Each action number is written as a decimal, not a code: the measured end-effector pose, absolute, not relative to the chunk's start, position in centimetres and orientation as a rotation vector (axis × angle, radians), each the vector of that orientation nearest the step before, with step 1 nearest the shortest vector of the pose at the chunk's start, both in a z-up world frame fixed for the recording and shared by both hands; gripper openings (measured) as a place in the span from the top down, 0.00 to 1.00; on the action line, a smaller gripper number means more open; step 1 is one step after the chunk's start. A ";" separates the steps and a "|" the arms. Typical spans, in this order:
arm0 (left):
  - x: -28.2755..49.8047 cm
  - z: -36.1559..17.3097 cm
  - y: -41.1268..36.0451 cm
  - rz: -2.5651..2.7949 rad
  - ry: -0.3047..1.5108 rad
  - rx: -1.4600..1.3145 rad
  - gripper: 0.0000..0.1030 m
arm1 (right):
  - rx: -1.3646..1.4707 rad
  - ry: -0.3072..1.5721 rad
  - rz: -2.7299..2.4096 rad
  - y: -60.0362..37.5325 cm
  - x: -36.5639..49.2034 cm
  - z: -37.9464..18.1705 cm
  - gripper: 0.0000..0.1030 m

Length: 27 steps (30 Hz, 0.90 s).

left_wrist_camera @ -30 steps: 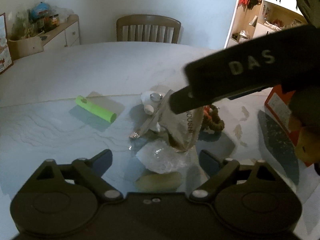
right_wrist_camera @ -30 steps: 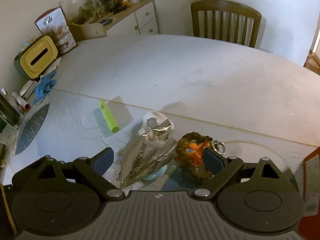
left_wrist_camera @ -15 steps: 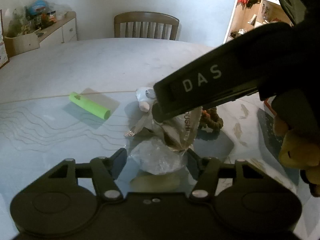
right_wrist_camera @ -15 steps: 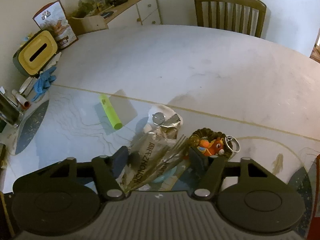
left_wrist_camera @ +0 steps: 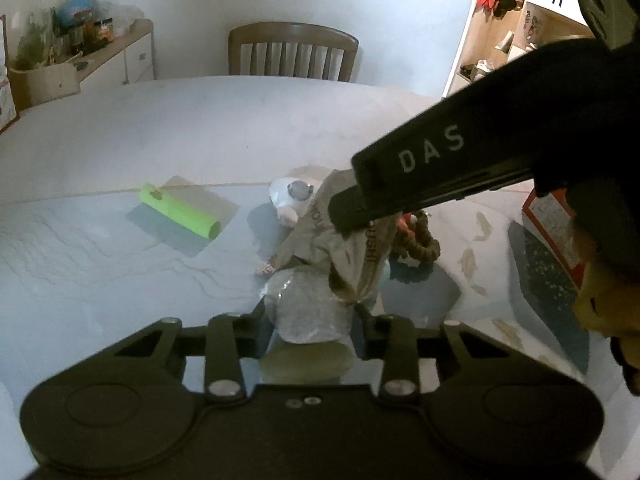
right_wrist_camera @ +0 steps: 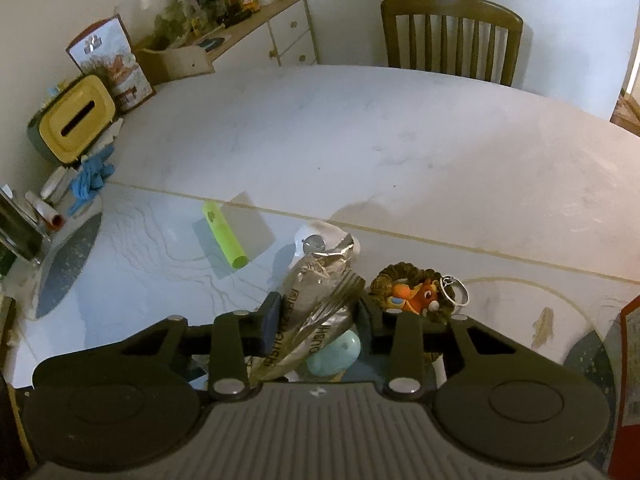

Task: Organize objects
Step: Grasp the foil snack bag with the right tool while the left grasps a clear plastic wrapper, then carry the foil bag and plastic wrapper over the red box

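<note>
White table (right_wrist_camera: 360, 140), right gripper (right_wrist_camera: 316, 320) clamping foil packet (right_wrist_camera: 316, 300).

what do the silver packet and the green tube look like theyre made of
Silver packet: likely metallised foil or plastic film, shiny, with sharp creases and crinkles. Green tube: smooth matte lime surface, hollow open end, probably plastic, though rolled card can't be ruled out.

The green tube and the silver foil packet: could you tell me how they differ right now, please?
The green tube lies flat on the table, untouched; the silver foil packet sits tilted between the right gripper's fingers. The tube is a smooth, rigid-looking cylinder in one bright colour; the packet is crinkled and carries printed lettering. The tube lies apart; the packet is among the clutter. Both are elongated.
</note>
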<state>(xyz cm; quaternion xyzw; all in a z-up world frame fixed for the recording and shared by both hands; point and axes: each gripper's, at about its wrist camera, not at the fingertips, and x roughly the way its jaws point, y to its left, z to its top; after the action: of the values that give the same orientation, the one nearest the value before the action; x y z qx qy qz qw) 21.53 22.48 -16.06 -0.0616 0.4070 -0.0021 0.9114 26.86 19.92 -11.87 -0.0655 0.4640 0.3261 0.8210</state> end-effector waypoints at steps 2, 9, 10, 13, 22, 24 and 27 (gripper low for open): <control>21.3 -15.6 22.3 -0.012 0.831 -0.131 0.65 | -0.119 0.974 0.695 19.3 26.7 -11.3 0.66; 19.7 -12.9 20.9 -0.059 0.784 -0.128 0.65 | -0.066 0.914 0.706 16.7 25.5 -8.5 0.67; 19.5 -12.5 20.7 -0.066 0.779 -0.132 0.65 | -0.056 0.907 0.703 16.2 25.4 -8.1 0.68; 18.9 -11.2 19.9 -0.082 0.760 -0.133 0.65 | -0.017 0.892 0.700 14.5 25.0 -6.9 0.68; 17.6 -7.4 16.1 -0.154 0.707 -0.119 0.65 | 0.048 0.849 0.662 7.9 23.5 -2.9 0.68; 17.4 -6.6 15.0 -0.168 0.696 -0.113 0.65 | 0.065 0.829 0.652 5.9 23.2 -2.0 0.68; 17.1 -5.5 13.3 -0.187 0.679 -0.112 0.65 | 0.095 0.807 0.640 3.1 22.8 -1.1 0.68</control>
<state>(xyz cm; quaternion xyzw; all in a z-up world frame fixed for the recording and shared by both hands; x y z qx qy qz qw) 17.15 13.33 -5.48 -0.0546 0.3325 -0.0915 0.9371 22.81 3.14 -1.08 0.0456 0.3857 0.3057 0.8693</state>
